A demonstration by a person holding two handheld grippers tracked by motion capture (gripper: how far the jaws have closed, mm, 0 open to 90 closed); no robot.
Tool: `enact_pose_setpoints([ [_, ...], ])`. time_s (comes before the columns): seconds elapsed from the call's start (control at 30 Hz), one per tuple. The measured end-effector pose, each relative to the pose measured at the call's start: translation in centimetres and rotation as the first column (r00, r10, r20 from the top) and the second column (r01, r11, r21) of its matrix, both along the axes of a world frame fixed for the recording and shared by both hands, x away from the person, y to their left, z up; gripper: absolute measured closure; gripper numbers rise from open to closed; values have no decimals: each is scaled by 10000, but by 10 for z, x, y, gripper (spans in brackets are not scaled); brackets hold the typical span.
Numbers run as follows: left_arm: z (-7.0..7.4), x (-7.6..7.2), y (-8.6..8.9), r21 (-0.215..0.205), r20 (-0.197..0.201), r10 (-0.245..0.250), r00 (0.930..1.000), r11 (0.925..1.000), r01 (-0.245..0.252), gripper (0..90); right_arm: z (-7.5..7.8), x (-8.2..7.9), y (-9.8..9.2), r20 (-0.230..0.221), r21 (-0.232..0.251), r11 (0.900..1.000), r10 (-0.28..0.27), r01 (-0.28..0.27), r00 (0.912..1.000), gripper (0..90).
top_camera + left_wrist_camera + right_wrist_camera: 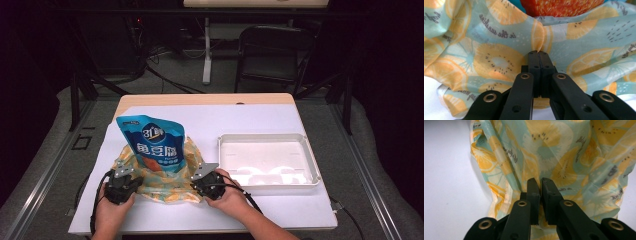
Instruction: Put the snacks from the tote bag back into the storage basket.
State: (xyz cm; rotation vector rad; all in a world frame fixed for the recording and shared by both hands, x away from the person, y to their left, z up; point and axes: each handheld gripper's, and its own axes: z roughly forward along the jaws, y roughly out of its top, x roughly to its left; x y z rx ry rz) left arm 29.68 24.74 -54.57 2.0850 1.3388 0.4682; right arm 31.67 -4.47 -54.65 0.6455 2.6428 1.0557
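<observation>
Centrally, toward the near-left part of the table, a thin plastic bag printed with orange slices lies crumpled around the base of a blue snack pouch. The pouch stands upright inside the bag's opening, its upper half well clear of the folds, white characters printed across its front. In the left gripper view the pouch's orange-red lower panel shows just above the bunched film.

The left gripper sits at the bag's left edge. Its jaws are pressed fully together, with a pleat of the printed film pinched between them; the film gathers into tight folds right at the tips.

The right gripper sits at the bag's right edge. Its jaws stand nearly together, a narrow slit left between them. The film hangs just beyond and around the tips; I cannot tell whether the pads press on it.

Both grippers rest low over the table, one hand behind each, cables trailing back toward the near edge.

To the right of the bag, apart from it, a white plastic tray lies flat, its long side running across the table. The white tabletop carries all of these. A dark chair stands on the floor beyond the far edge.
</observation>
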Motion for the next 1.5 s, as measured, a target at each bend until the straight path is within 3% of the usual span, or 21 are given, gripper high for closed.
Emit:
enact_pose_setpoints([
  [0.3, 2, 0, 3, -227, 152, 155, 9998, 9996, -151, 866, 0, 0, 0, 2, 7, 10000, 2, -2, 10000, 836],
  [0.73, 17, -6, 11, -733, 1003, 451, 9939, 9966, -379, 689, -1, 0, 0, 20, 39, 10000, -33, 33, 10000, 833],
  [0.97, 23, -6, 16, -1124, 1625, 689, 9843, 9924, -509, 552, -1, 0, -1, 9, 149, 9999, -75, 75, 10000, 798],
  [1.27, 34, -6, 22, -1599, 2348, 849, 9683, 9860, -477, 498, 10, -7, -10, 559, 728, 9969, -351, 310, 9978, 645],
  [1.5, 45, 0, 24, -1689, 3003, 1071, 9478, 9839, -576, 465, 21, -15, -23, 752, 2001, 9787, -616, 455, 9953, 566],
])
